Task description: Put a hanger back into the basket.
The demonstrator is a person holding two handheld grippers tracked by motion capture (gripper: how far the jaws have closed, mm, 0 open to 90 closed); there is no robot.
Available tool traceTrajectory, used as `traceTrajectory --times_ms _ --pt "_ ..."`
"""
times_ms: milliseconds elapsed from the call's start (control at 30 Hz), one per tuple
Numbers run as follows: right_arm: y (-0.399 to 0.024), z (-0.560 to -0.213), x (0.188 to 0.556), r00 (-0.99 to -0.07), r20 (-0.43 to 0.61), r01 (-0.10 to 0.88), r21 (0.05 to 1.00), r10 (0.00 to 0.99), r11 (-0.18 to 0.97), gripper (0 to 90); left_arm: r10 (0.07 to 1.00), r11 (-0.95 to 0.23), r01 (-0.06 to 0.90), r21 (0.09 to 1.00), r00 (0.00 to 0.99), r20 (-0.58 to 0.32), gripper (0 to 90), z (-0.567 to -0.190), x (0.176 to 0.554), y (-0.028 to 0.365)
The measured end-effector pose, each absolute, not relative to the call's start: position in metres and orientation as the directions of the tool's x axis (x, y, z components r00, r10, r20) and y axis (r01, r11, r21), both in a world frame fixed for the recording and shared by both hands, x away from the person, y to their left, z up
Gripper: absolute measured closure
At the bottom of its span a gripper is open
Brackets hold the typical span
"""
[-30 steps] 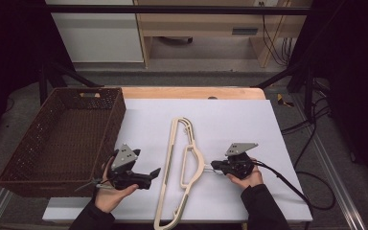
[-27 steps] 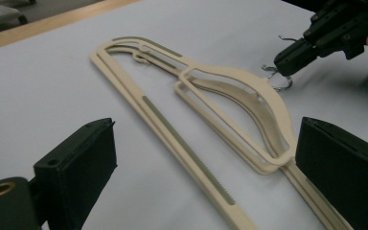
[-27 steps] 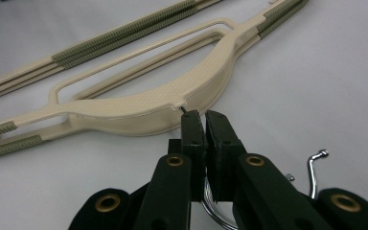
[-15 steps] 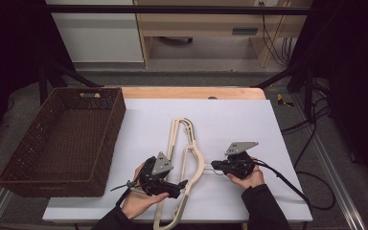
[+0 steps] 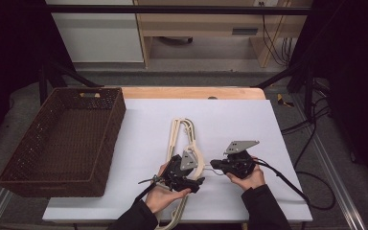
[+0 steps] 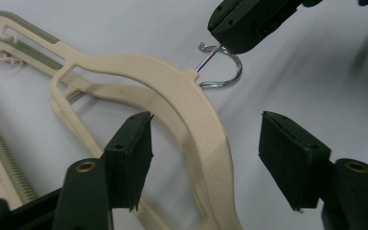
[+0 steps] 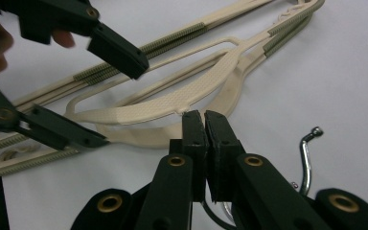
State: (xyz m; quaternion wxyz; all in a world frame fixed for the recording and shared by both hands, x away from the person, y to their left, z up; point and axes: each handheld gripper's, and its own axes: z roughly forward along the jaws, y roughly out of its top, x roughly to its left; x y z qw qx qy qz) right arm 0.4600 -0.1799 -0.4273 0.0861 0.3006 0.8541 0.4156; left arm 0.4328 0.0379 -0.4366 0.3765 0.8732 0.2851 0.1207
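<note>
Cream plastic hangers (image 5: 188, 143) stacked on the white table (image 5: 230, 120), beside a wicker basket (image 5: 62, 139); right gripper (image 7: 204, 120) clamped on a metal hook (image 6: 223, 72); left gripper (image 6: 206, 143) spread wide, straddling the top hanger's curved body

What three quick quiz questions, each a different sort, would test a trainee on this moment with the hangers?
1. True or false: the left hand-held gripper is shut on a hanger.
2. Multiple choice: the right hand-held gripper is clamped on A) the basket rim, B) a hanger's metal hook, C) a cable.
3. Fill in: the basket lies to the ___ of the hangers in the high view.

Key: 1 false, its jaws stand open astride the hanger's curved top; 2 B; 3 left.
</note>
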Motion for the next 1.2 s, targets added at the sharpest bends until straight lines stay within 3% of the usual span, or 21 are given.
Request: traceTrajectory --times_ms 400,667,833,1033,1200 --pt "-0.174 -0.421 0.456 -0.811 0.095 0.435 0.759 0.578 0.486 88.4 0.603 -0.586 0.437 0.682 0.797 0.007 51.4 -0.447 0.435 0.028" --pt "-0.172 -0.422 0.456 -0.808 0.098 0.441 0.753 0.581 0.487 88.3 0.617 -0.586 0.457 0.67 0.787 0.003 66.1 -0.448 0.436 0.03" --pt "-0.172 -0.421 0.456 -0.81 0.102 0.441 0.756 0.577 0.484 87.5 0.627 -0.571 0.472 0.672 0.779 -0.013 68.5 -0.446 0.435 0.032" --pt "-0.175 -0.415 0.453 -0.817 0.111 0.425 0.779 0.565 0.461 76.5 0.64 -0.556 0.487 0.673 0.768 -0.026 71.0 -0.445 0.434 0.036" --pt "-0.189 -0.392 0.443 -0.827 0.09 0.343 0.863 0.555 0.371 63.1 0.653 -0.531 0.497 0.686 0.756 -0.042 72.1 -0.436 0.433 0.049"
